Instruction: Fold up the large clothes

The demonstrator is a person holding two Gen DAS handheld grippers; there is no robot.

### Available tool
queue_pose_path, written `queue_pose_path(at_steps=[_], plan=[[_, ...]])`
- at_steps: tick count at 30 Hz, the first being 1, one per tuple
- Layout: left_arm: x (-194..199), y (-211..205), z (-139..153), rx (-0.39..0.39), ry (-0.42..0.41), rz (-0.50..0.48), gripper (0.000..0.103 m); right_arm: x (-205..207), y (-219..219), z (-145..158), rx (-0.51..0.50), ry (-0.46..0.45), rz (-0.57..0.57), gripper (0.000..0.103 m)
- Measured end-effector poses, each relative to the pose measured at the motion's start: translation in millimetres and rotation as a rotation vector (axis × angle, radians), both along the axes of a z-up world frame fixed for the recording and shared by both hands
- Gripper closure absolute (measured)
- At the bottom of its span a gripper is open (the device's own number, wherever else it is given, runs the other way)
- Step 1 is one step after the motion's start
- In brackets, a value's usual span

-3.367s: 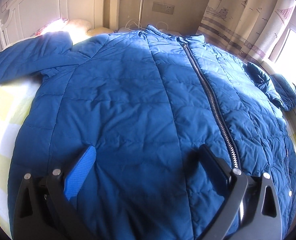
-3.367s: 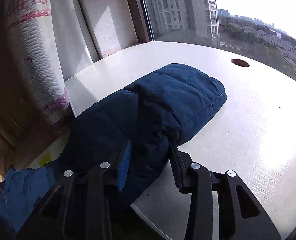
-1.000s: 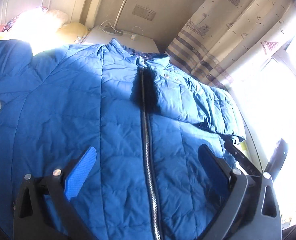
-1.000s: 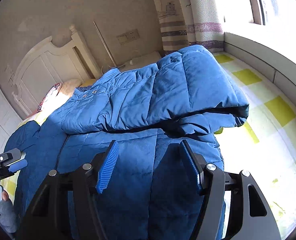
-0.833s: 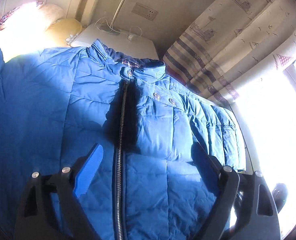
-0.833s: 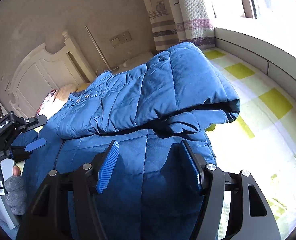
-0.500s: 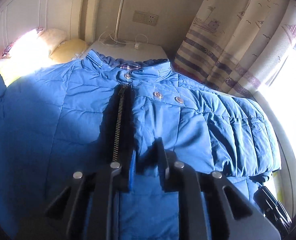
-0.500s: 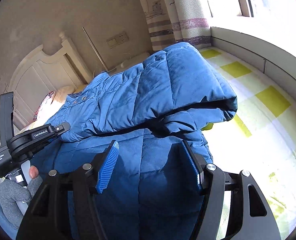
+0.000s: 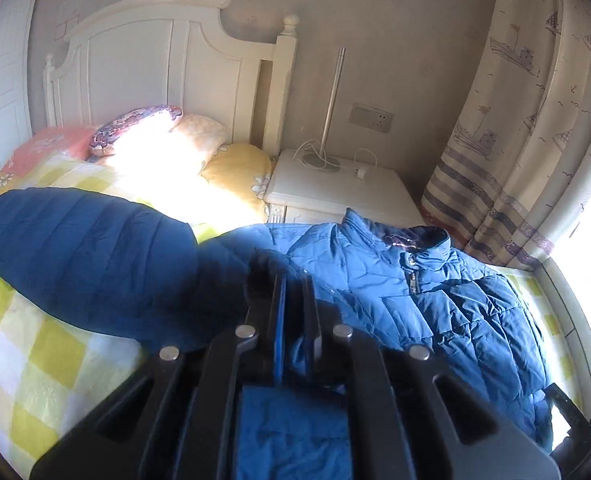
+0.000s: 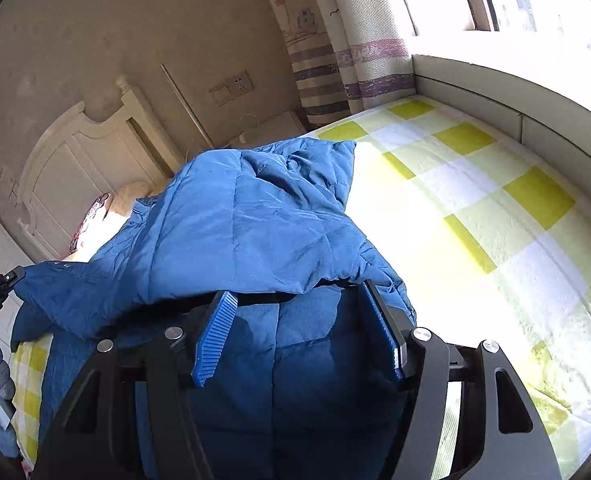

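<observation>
Jacket [image 9: 435, 312], spread on the checked bed [image 9: 35, 360] across the lower middle of both frames, is pinched in the clenched left gripper [image 9: 293, 280] while the right gripper [image 10: 299, 320] hangs released over its folded side, so the lifted fabric should travel low and smooth.

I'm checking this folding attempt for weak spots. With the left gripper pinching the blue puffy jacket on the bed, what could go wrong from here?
The left gripper is shut on only a small pinch of the blue quilted puffy jacket; the slick fabric may slip out. The right gripper stands open over the jacket's lower part without holding it, so the whole garment could drag across the yellow-checked bedsheet rather than fold.
</observation>
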State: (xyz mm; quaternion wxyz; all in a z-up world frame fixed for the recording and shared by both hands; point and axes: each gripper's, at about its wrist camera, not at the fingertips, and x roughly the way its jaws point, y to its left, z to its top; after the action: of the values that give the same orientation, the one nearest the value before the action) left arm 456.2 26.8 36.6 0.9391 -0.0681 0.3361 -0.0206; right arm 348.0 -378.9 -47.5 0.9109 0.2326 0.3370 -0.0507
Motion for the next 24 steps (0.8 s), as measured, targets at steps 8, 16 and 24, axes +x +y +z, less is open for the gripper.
queue_pose_path(at_steps=[8, 16, 24], plan=[[-18.0, 59.5, -27.4, 0.146, -0.039, 0.298, 0.026, 6.9, 3.8, -1.9, -0.033, 0.046, 0.0, 0.04], [-17.5, -67.1, -36.7, 0.327, -0.065, -0.121, 0.017, 17.9, 14.6, -6.1, -0.104, 0.113, 0.031, 0.031], [17.6, -52.0, -98.4, 0.324, 0.186, -0.092, 0.012, -27.2, 21.5, 23.8, -0.259, 0.048, 0.239, 0.026]])
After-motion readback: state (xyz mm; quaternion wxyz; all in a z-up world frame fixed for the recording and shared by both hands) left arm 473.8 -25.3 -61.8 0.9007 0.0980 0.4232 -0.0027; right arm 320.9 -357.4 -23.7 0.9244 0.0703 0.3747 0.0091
